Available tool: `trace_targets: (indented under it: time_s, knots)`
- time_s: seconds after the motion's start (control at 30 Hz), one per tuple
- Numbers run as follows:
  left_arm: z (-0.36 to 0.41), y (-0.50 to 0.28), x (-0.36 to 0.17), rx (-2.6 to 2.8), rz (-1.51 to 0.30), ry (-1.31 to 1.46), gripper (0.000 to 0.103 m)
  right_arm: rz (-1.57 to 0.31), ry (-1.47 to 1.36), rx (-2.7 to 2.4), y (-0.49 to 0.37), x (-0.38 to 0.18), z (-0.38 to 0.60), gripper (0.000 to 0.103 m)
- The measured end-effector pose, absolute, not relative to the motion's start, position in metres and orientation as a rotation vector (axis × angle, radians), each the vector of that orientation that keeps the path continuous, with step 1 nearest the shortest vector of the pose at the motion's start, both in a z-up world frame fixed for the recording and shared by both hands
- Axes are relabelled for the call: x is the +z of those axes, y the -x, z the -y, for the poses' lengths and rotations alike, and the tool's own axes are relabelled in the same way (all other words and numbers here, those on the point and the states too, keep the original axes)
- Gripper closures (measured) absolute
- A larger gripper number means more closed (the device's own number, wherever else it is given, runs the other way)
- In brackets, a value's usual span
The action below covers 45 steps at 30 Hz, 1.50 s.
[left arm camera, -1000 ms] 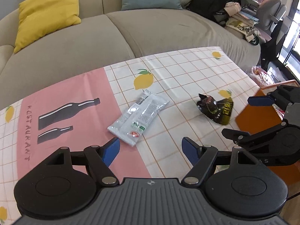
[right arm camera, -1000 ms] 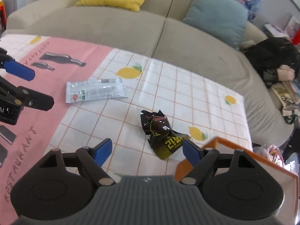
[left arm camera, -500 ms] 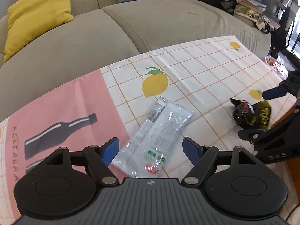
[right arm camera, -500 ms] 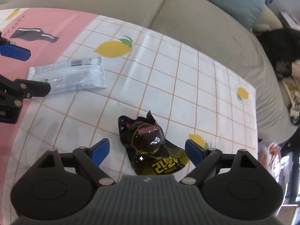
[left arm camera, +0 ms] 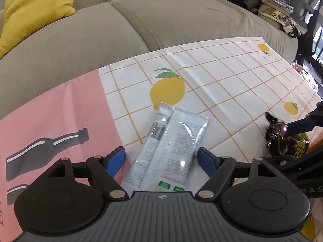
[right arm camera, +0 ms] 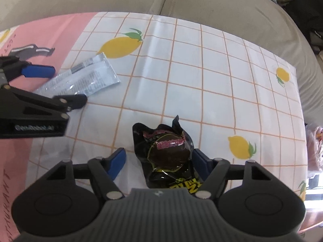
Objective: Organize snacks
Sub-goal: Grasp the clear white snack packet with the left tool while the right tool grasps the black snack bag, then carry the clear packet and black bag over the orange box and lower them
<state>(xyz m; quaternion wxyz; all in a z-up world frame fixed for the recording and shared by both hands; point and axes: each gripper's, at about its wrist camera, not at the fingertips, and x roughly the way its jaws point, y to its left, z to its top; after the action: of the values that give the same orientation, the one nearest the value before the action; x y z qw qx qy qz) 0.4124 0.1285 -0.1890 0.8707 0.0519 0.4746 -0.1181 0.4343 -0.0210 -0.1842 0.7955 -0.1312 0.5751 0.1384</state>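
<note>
A flat silver snack packet (left arm camera: 173, 139) lies on the lemon-print tablecloth (left arm camera: 232, 74). My left gripper (left arm camera: 160, 155) is low over it, open, a blue finger on each side of the packet's near half. A crumpled black snack packet (right arm camera: 167, 155) lies further right on the cloth. My right gripper (right arm camera: 158, 156) straddles it with its jaws closing; the right pad is at the wrapper's edge and the left pad stands clear. The right wrist view shows the left gripper (right arm camera: 60, 84) around the silver packet (right arm camera: 84, 80). The left wrist view shows a right finger (left arm camera: 298, 125) beside the black packet (left arm camera: 278, 141).
A grey sofa (left arm camera: 141, 24) runs along the table's far edge, with a yellow cushion (left arm camera: 34, 14) at the left. An orange box corner (left arm camera: 316, 142) shows behind the right gripper. A pink bag (right arm camera: 315, 143) lies beyond the table's right edge.
Both grippers have come down and forward until each packet sits between its fingers. The right gripper's jaws have narrowed around the black packet. Neither packet has moved.
</note>
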Motion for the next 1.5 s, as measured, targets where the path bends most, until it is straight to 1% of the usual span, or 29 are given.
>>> trace_targets:
  time_s: [0.07,0.13,0.23,0.47,0.83,1.07,1.27,1.3,1.43,1.47,1.5]
  knots:
    - [-0.126,-0.412,-0.187,-0.239,-0.995,-0.104,0.027,-1.224,0.27,0.299,-0.43,-0.183,0.02,0.045]
    - [-0.124,-0.41,-0.185,-0.227,-1.004,-0.098,0.034,-1.209,0.274,0.295,-0.425,-0.183,0.017,0.045]
    - [-0.123,-0.404,-0.183,-0.201,-1.039,-0.085,0.037,-1.196,0.252,0.293,-0.415,-0.182,0.014,0.046]
    - [-0.12,-0.365,-0.178,-0.14,-1.117,-0.049,0.039,-1.183,0.245,0.298,-0.378,-0.179,0.004,0.046]
    - [-0.13,-0.299,-0.171,-0.057,-1.235,0.059,0.041,-1.195,0.181,0.304,-0.31,-0.173,0.012,0.046]
    - [-0.133,-0.257,-0.169,-0.035,-1.268,0.055,0.041,-1.125,0.225,0.308,-0.263,-0.173,0.015,0.046]
    - [-0.133,-0.236,-0.168,-0.061,-1.252,0.048,0.04,-1.065,0.238,0.318,-0.238,-0.176,0.02,0.045]
    - [-0.133,-0.233,-0.169,-0.07,-1.238,0.041,0.039,-1.054,0.233,0.32,-0.236,-0.176,0.022,0.044]
    - [-0.135,-0.224,-0.17,-0.099,-1.174,0.031,0.029,-1.007,0.228,0.336,-0.227,-0.179,0.025,0.041]
    - [-0.137,-0.222,-0.17,-0.111,-1.163,0.044,0.026,-1.0,0.221,0.341,-0.226,-0.179,0.027,0.039]
    - [-0.14,-0.22,-0.169,-0.123,-1.147,0.067,0.025,-0.992,0.213,0.344,-0.225,-0.179,0.028,0.036]
